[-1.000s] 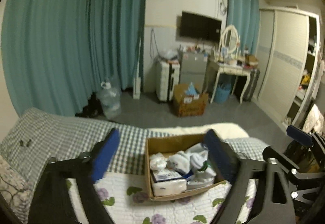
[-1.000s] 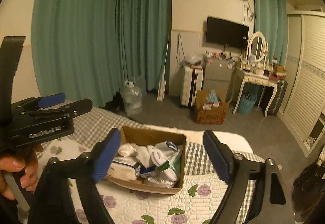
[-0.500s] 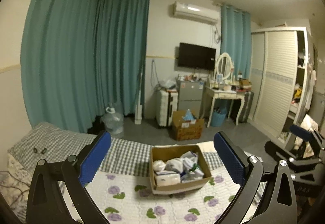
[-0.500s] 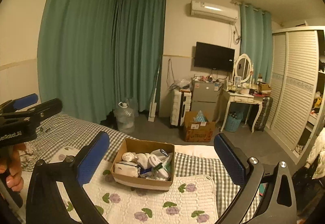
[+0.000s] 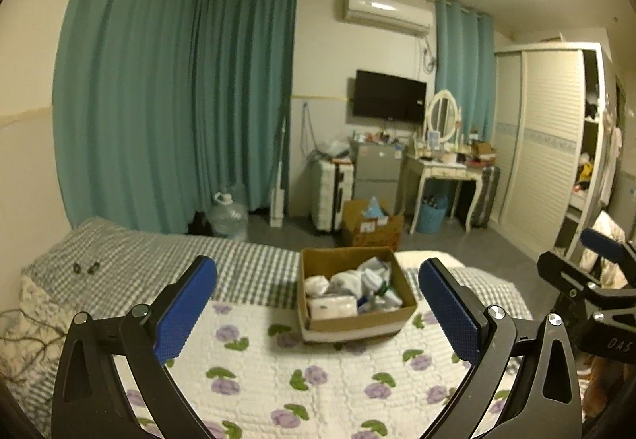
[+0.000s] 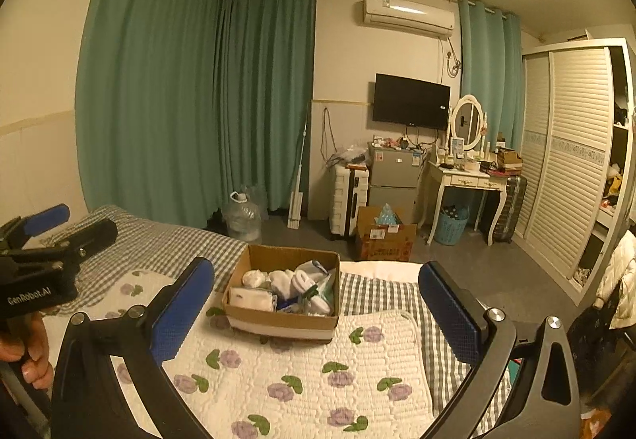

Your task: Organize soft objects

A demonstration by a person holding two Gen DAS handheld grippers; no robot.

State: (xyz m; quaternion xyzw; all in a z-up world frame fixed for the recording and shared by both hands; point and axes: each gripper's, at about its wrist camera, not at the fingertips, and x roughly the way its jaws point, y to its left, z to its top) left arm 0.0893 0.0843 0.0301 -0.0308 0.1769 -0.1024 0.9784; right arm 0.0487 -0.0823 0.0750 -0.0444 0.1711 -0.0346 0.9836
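Filling the far side of both views: teal curtains (image 5: 175,101) from ceiling to floor, a white louvred wardrobe (image 6: 572,144) at the right wall, an air conditioner (image 6: 407,15) high up and a dark television (image 5: 389,96) below it. Spreading across the foreground: a bed (image 5: 131,260) under a grey checked cover, with a white quilt (image 6: 318,371) printed in purple flowers laid over the near part. Standing against the back wall, a white dressing table with an oval mirror (image 6: 467,172), a small grey fridge (image 6: 393,176), a white suitcase (image 5: 332,196), a brown carton on the floor (image 6: 383,238), a clear water jug (image 5: 228,216). Resting on the quilt, roughly centred and well ahead of both tools: an open cardboard box (image 5: 353,323) (image 6: 278,321) holding the soft objects (image 6: 290,286), mostly white bundled cloths, a white tissue pack at the near left corner, some packets in plastic. Held wide apart and grasping nothing, the left gripper (image 5: 318,309), blue pads on either side of the box without touching it; spread just as wide and equally empty-handed, the right gripper (image 6: 316,309). Showing at the left edge of the right wrist view, the side of the left tool with part of a hand (image 6: 28,351) around its handle.
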